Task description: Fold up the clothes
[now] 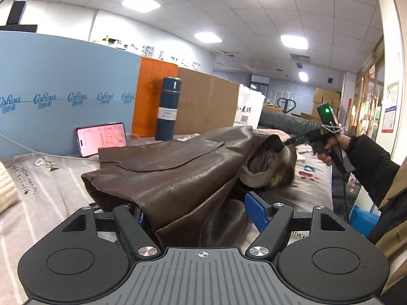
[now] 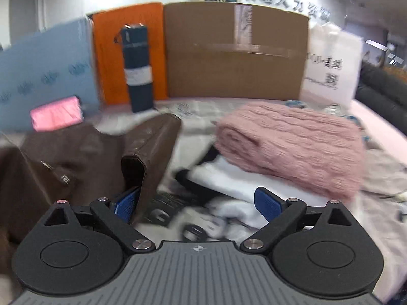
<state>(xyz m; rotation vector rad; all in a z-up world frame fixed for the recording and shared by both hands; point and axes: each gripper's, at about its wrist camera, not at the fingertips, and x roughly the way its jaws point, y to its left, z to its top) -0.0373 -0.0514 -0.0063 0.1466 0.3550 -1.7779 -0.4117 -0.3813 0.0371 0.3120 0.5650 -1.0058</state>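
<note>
A brown leather jacket (image 1: 178,172) lies bunched on the bed, partly folded over itself. My left gripper (image 1: 201,211) is open, and a jacket fold drapes between its blue pads (image 1: 255,212) without being pinched. In the left wrist view the right gripper (image 1: 279,144) reaches to the jacket's collar end at the far right. In the right wrist view the jacket (image 2: 76,152) sits at the left, and my right gripper (image 2: 197,203) is open, its left pad (image 2: 127,202) beside a jacket edge. This view is blurred.
A folded pink knit sweater (image 2: 292,147) lies on white and black clothes (image 2: 223,178) at the right. A dark blue flask (image 1: 168,109), a phone (image 1: 101,139), blue and orange boards and a cardboard box (image 2: 236,50) stand along the back. The printed bedsheet (image 1: 38,190) covers the bed.
</note>
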